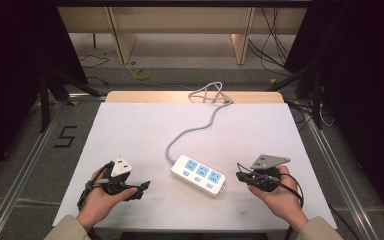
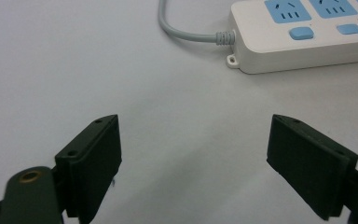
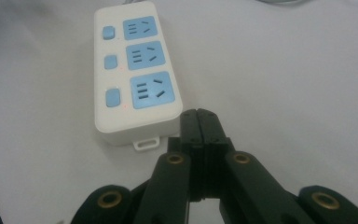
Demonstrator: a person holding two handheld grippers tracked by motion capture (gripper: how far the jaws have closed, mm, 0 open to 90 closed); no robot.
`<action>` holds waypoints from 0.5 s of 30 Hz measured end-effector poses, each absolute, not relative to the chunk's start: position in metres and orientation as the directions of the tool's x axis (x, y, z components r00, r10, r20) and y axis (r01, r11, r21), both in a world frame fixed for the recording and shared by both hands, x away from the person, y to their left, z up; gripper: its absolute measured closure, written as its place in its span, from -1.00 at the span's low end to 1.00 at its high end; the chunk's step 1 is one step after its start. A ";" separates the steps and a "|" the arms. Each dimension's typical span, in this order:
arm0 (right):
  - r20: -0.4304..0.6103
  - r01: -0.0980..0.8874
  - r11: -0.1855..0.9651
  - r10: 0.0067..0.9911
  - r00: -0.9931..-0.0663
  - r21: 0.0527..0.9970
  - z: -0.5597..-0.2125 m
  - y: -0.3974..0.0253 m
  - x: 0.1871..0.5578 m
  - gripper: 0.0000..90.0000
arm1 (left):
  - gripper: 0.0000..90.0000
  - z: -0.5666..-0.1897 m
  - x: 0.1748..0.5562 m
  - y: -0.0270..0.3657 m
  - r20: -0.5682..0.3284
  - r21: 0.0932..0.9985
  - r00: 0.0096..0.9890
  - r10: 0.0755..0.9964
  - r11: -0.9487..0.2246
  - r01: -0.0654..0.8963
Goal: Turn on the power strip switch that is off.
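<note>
White plastic power strip (image 1: pixel 198 175) lies mid-table between the two hands, its grey cord (image 1: pixel 192 131) trailing away. To work it well, one claw should steady the body before anything presses its blue switches. Left gripper (image 2: pixel 193 140) is spread wide, holding nothing; right gripper (image 3: pixel 199 122) is pressed together, empty, just beside the strip's near end

A white sheet (image 1: pixel 145 135) is covering most of the wooden table (image 1: pixel 145 96), whose far edge is showing as a bare strip. On the grey floor to the left, a black "5" marking (image 1: pixel 65 136) is sitting beside a metal rail (image 1: pixel 27 167). Beyond the table, a yellow cable coil (image 1: pixel 142 74) is lying near wooden furniture legs (image 1: pixel 122 40), and dark cables (image 1: pixel 275 37) are trailing at the right.
</note>
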State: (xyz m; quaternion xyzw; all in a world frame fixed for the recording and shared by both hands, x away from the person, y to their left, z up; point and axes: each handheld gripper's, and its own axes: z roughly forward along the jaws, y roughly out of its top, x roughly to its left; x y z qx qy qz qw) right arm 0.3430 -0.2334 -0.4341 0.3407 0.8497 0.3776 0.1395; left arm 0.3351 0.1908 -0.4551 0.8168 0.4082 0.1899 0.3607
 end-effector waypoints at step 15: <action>0.036 0.480 0.497 0.666 -0.745 0.723 -0.432 -0.219 0.351 1.00 | -0.61 -0.455 0.335 0.190 0.019 0.744 0.598 0.801 -0.411 0.527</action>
